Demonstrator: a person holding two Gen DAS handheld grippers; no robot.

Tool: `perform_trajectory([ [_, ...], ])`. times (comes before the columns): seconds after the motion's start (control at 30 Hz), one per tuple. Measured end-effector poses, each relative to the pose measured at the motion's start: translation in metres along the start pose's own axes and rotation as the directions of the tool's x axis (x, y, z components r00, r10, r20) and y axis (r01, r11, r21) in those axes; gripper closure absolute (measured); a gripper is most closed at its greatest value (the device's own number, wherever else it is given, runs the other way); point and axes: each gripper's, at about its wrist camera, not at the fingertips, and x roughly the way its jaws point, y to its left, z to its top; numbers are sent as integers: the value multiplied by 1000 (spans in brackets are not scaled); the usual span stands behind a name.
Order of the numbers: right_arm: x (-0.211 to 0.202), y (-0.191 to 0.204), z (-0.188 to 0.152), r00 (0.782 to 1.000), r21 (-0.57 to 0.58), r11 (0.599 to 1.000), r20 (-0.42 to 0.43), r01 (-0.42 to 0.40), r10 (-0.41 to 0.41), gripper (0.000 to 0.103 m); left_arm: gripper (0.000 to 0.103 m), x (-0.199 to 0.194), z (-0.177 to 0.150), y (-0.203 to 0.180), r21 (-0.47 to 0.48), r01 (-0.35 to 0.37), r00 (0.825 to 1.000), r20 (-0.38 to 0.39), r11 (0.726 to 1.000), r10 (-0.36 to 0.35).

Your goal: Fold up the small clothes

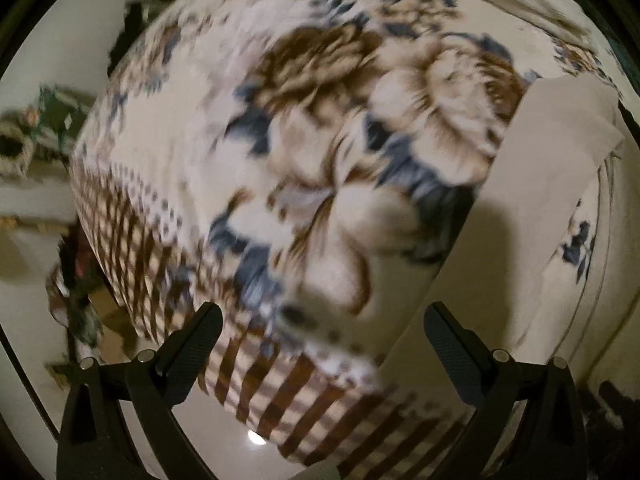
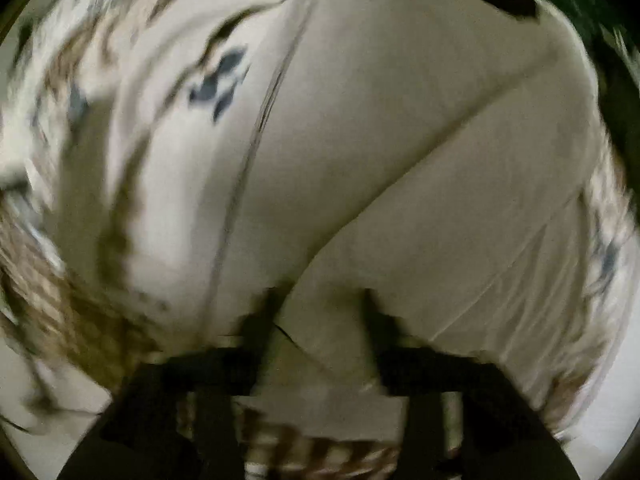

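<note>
A plain cream garment (image 1: 532,184) lies on a bed covered by a floral and checked sheet (image 1: 304,128), at the right of the left wrist view. My left gripper (image 1: 322,322) is open and empty above the sheet, left of the garment. In the blurred right wrist view the cream garment (image 2: 420,152) fills most of the frame, with a diagonal fold edge. My right gripper (image 2: 320,304) hangs close over it with its fingers apart; nothing shows between them.
The bed's checked border (image 1: 280,396) ends at a pale floor (image 1: 224,440) near the bottom. Clutter and a basket (image 1: 16,148) sit on the floor at the left. Dark green fabric (image 2: 592,8) shows at the top right of the right wrist view.
</note>
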Motion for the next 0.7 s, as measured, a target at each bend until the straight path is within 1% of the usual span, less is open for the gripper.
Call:
perform_trajectory([
  [0.07, -11, -18, 2, 999, 86, 995, 7, -48, 48, 44, 0, 13, -8, 18, -32, 62, 996, -63, 998, -63],
  [0.13, -19, -38, 2, 998, 166, 984, 15, -61, 59, 44, 0, 27, -14, 26, -65, 131, 982, -127, 989, -138],
  [0.2, -22, -58, 3, 999, 228, 973, 13, -40, 38, 44, 0, 42, -18, 24, -115, 244, 947, -187, 963, -262],
  [0.27, -21, -70, 0, 1000, 268, 963, -1, -12, 13, 44, 2, 52, -19, 11, -127, 332, 911, -212, 935, -353],
  [0.3, -19, -78, 0, 1000, 289, 957, -14, 2, 2, 44, 3, 55, -19, 2, -112, 356, 903, -213, 928, -372],
  [0.33, -18, -87, -2, 1000, 315, 949, -25, 15, -8, 44, 9, 59, -19, -11, -82, 369, 900, -216, 926, -379],
  [0.37, -17, -95, -4, 1000, 335, 942, -27, 23, -15, 44, 25, 64, -19, -26, -44, 370, 902, -225, 928, -370],
  [0.4, -17, -102, -5, 999, 355, 934, -29, 32, -24, 44, 37, 67, -20, -34, -21, 360, 906, -229, 933, -355],
  [0.43, -16, -111, -7, 999, 376, 926, -36, 45, -34, 44, 56, 70, -21, -43, 3, 328, 921, -221, 945, -320],
  [0.47, -16, -118, -8, 998, 392, 919, -39, 51, -39, 44, 74, 68, -21, -45, 5, 310, 932, -198, 951, -303],
  [0.53, -18, -134, -12, 998, 415, 908, -44, 55, -40, 44, 97, 58, -22, -42, -1, 298, 943, -154, 955, -294],
  [0.6, -20, -150, -16, 998, 425, 903, -44, 63, -49, 44, 97, 41, -23, -39, -2, 292, 951, -100, 956, -291],
  [0.67, -22, -165, -24, 998, 432, 900, -40, 65, -53, 44, 98, 15, -26, -41, 48, 259, 966, -19, 965, -259],
  [0.7, -23, -173, -26, 998, 435, 898, -40, 66, -54, 44, 98, 2, -28, -45, 73, 247, 968, 16, 966, -249],
])
